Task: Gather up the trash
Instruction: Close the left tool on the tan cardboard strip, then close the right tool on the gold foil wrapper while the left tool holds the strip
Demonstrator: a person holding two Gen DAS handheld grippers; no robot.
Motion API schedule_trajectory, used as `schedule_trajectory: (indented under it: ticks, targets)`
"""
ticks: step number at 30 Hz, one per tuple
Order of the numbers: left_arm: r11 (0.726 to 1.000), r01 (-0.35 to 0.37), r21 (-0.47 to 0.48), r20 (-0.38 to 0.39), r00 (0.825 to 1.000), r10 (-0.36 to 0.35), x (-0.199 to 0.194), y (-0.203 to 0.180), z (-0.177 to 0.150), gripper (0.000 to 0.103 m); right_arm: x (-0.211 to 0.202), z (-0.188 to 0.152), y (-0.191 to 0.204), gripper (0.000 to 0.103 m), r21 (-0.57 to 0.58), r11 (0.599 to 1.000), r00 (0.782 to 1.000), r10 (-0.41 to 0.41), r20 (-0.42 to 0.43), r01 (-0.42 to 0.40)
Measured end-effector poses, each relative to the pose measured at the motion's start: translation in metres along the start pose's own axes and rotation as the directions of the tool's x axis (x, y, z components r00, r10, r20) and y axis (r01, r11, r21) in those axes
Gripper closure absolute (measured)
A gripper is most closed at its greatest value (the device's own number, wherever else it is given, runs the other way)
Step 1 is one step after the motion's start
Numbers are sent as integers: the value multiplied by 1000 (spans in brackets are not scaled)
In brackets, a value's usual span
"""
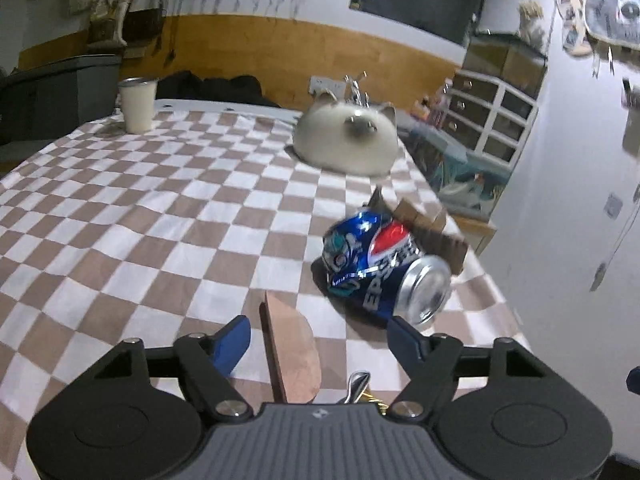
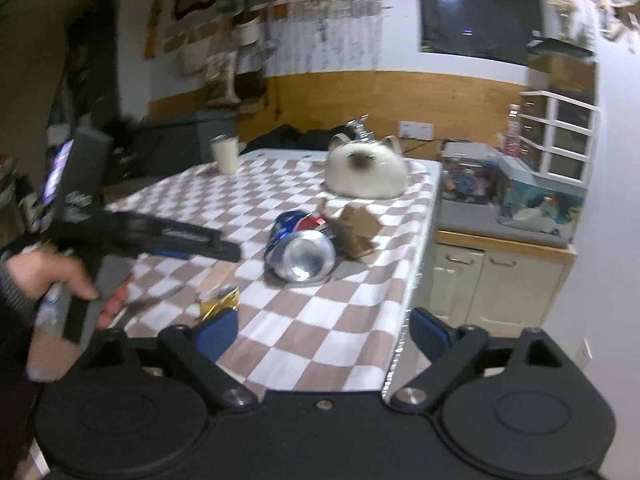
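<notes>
Meanwhile both tongs, left tongs (image 1: 318,336) and right tongs (image 2: 320,330), gape wide near the crushed can (image 1: 380,268).

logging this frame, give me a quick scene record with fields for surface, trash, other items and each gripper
surface: checkered tablecloth
trash: crushed Pepsi can on its side, torn cardboard behind it, gold wrapper near the front edge
other items: cat plush, white cup
left gripper: open, empty
right gripper: open, empty
</notes>
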State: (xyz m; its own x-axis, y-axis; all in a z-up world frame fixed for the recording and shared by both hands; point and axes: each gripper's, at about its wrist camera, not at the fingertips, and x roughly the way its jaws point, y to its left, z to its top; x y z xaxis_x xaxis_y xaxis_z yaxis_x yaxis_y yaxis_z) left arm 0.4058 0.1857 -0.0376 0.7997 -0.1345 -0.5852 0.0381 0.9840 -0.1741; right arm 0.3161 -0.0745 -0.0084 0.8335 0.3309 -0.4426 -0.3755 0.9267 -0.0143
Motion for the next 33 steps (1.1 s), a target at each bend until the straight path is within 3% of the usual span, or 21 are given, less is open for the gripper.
schedule_trajectory:
  ticks: [5,9,14,18,22,27,33]
  targets:
    - [999,-29,24,-55,998,30,24,1,-5,40,18,-3,14,16,-42,998,998,50,-31,-52]
    - [997,-41,65,-42,998,44,26,1,-5,43,31,5,30,16,-86,991,995,96,-28,-99]
    - [992,-61,110,-24,998,64,24,7,-8,61,54,15,54,17,-130,977,985,162,-59,-168]
    - [994,-43,105,-20,999,45,21,14,-10,64,71,16,68,20,-146,969,977,187,-102,-201]
    - [994,-42,99,-9,999,43,9,22,-18,74,89,14,76,23,-138,967,971,193,-139,-212]
    - [995,-79,60,1,997,79,-7,37,-21,76,114,13,78,30,-69,976,964,192,-184,-208]
    - [997,-64,49,-17,998,65,-10,46,-22,76,132,7,82,43,-57,988,972,127,-198,-141]
